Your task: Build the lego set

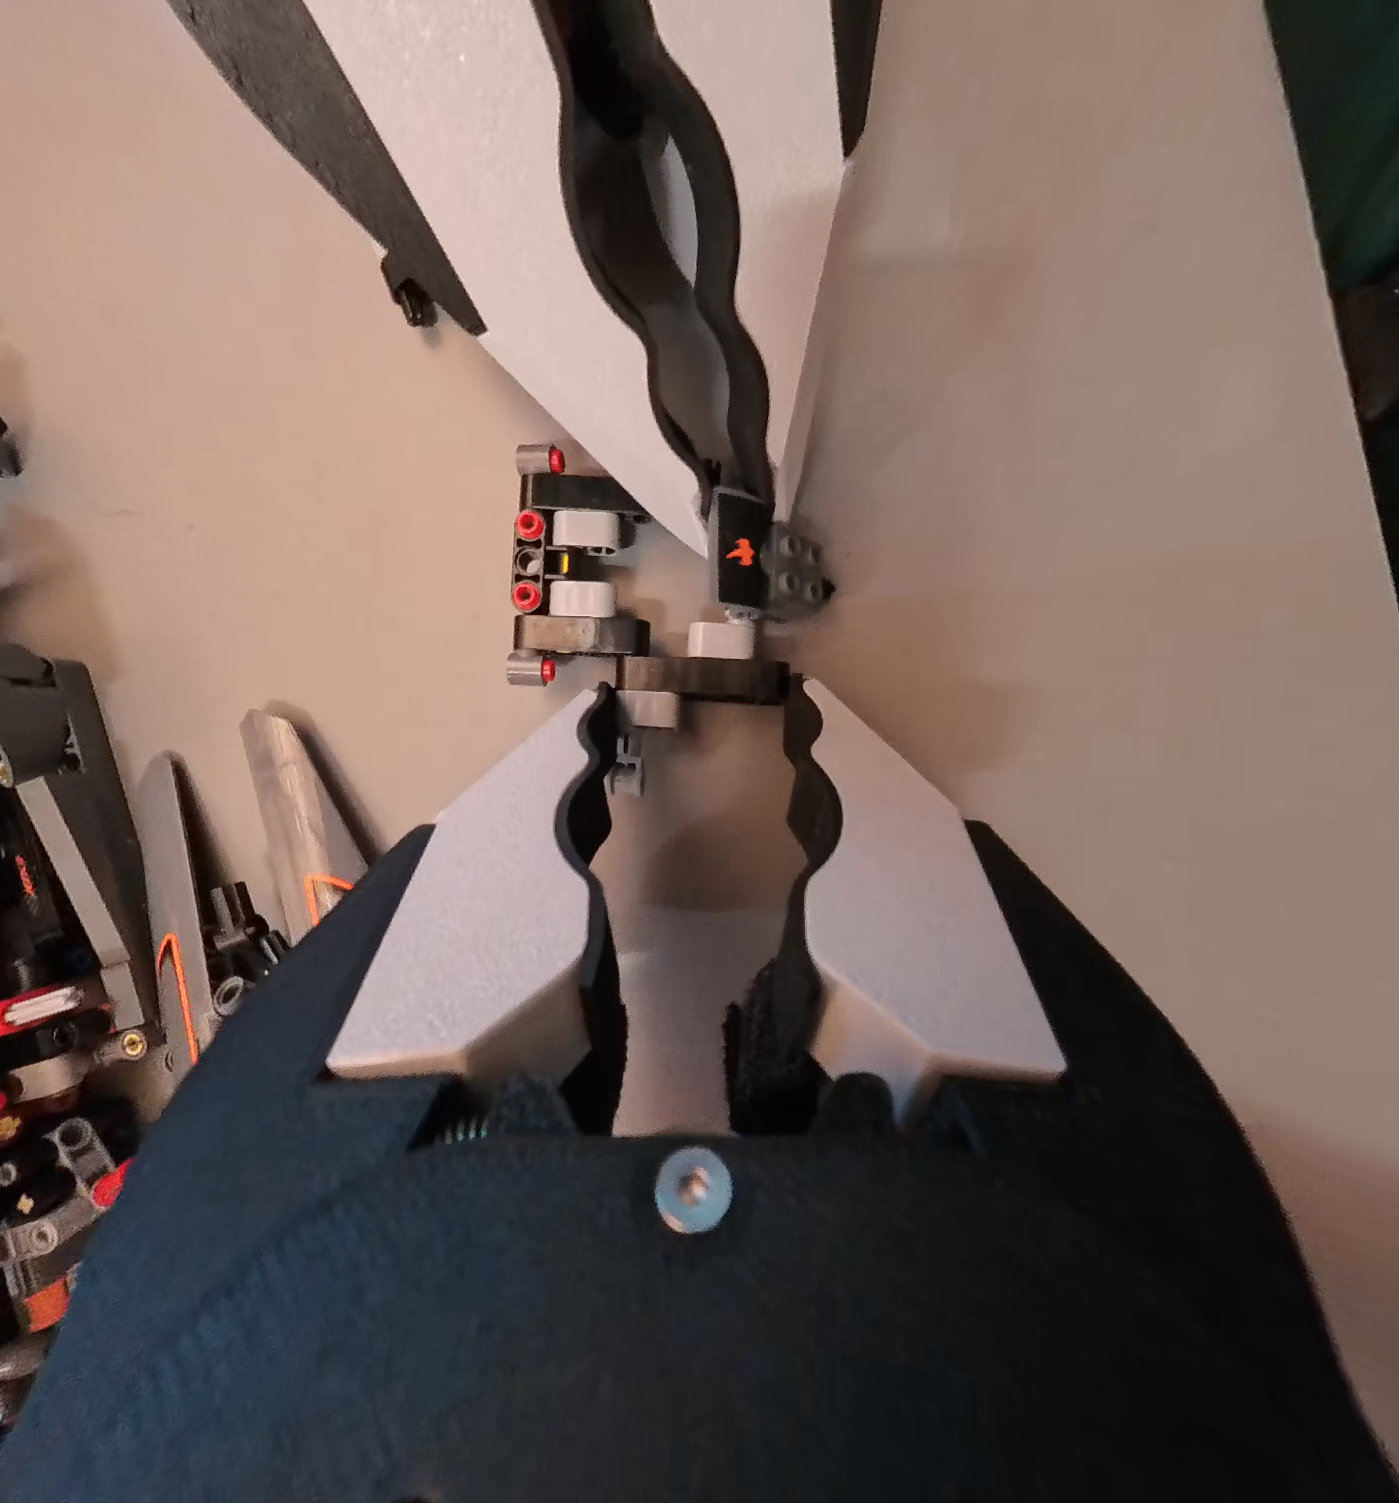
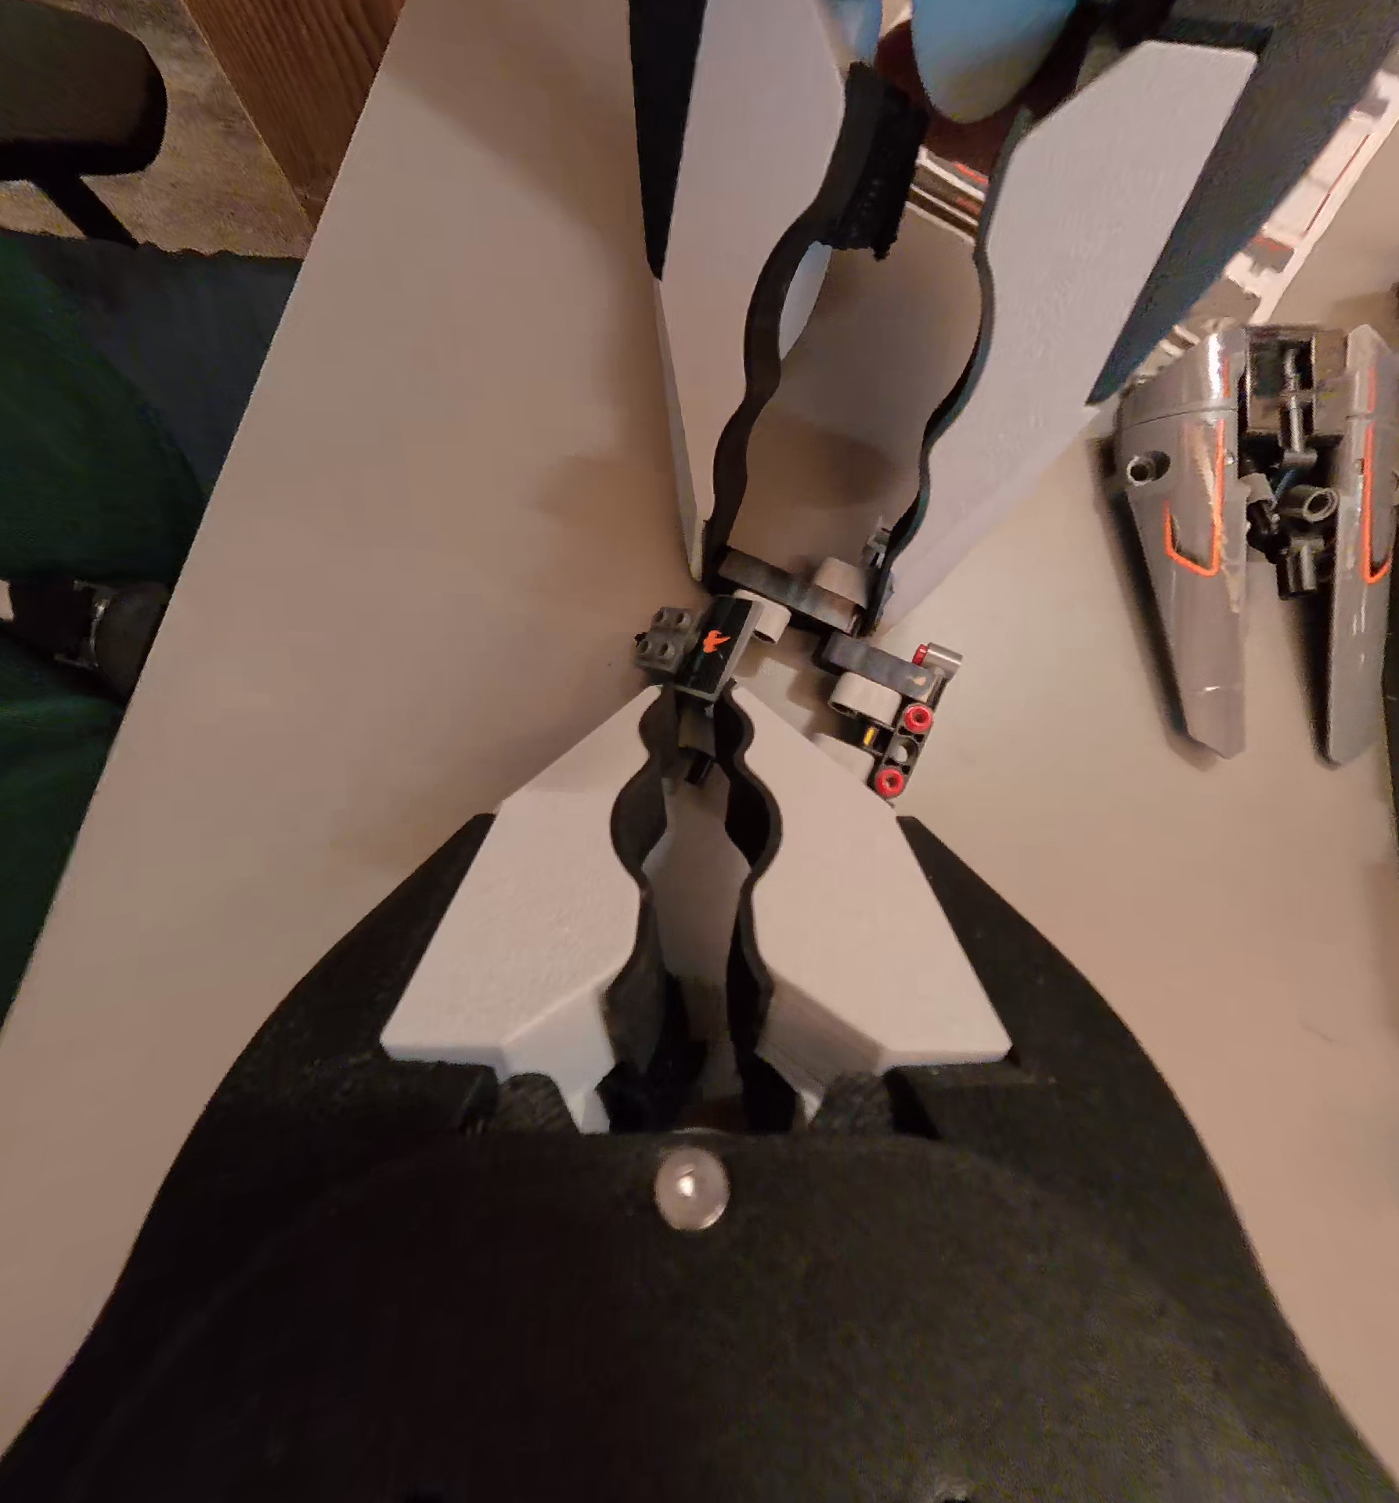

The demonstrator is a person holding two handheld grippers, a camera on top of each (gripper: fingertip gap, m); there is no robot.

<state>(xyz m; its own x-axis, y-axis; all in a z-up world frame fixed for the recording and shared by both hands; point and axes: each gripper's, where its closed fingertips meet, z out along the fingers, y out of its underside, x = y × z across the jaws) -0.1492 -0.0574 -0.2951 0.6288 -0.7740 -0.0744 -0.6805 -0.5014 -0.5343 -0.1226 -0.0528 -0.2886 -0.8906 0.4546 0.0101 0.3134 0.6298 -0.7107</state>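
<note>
Left gripper (image 1: 700,691) pinches the black beam (image 1: 700,677) above the table (image 1: 273,407); right gripper (image 2: 692,716) clamped on the black printed piece (image 2: 708,651); align peg squarely with the white connector (image 1: 720,638); push gently.

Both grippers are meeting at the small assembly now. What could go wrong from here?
1. The right gripper pinches the black piece only by its end; pushing it toward the white connector may twist it out.
2. The left gripper holds the black beam at its fingertips; the hanging frame with red pins could swing or detach.
3. This happens near the table edge, so a dropped piece may fall off.
</note>
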